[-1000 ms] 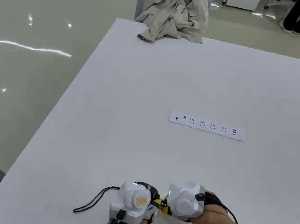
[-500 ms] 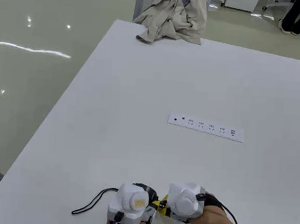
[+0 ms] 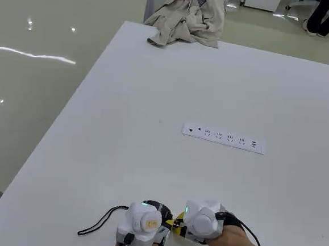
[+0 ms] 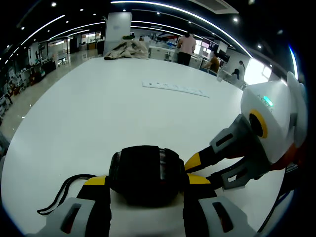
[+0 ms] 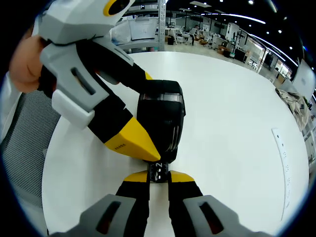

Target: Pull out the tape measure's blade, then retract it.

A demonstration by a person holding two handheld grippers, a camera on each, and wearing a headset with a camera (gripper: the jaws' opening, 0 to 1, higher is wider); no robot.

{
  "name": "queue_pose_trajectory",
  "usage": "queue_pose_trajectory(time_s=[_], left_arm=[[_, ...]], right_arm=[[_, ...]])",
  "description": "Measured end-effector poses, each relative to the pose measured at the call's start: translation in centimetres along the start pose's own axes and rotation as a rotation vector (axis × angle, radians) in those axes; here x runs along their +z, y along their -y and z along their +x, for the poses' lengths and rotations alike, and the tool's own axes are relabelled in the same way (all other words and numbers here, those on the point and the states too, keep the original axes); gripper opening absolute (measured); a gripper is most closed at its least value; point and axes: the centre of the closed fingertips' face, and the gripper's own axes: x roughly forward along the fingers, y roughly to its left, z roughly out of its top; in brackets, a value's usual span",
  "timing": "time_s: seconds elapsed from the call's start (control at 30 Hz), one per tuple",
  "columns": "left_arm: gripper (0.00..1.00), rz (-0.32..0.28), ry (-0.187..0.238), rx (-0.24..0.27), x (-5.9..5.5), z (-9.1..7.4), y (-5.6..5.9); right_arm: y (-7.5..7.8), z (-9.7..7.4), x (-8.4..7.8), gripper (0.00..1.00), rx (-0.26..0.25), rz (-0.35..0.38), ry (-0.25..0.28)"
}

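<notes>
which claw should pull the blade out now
Right. The right claw already pinches the blade tip just outside the tape measure case, which the left claw clamps as an anchor.

Black tape measure [image 4: 143, 173] (blade [image 5: 158, 173] barely out)

The left gripper [image 4: 148, 180] and right gripper [image 5: 159, 177] share rounded white shells, grey-and-black fingers [image 4: 96, 202] tipped yellow, a yellow-ringed disc [image 4: 257, 123] and a green light [image 4: 266, 101]; a black strap [image 3: 232, 218] trails behind the right one.
</notes>
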Motion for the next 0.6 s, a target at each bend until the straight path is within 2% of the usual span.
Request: queue_pose_trajectory(time_s=[0.4,0.6], left_arm=[[0.56,0.002,-0.001,-0.002,0.01,0.02,0.01],[0.56,0.003,-0.003,-0.002,0.02,0.03,0.02]], right_arm=[[-0.09,0.25,0.48,0.13,0.002,0.001,0.003],[-0.11,0.39,0.50,0.14,0.007,-0.026,-0.008]])
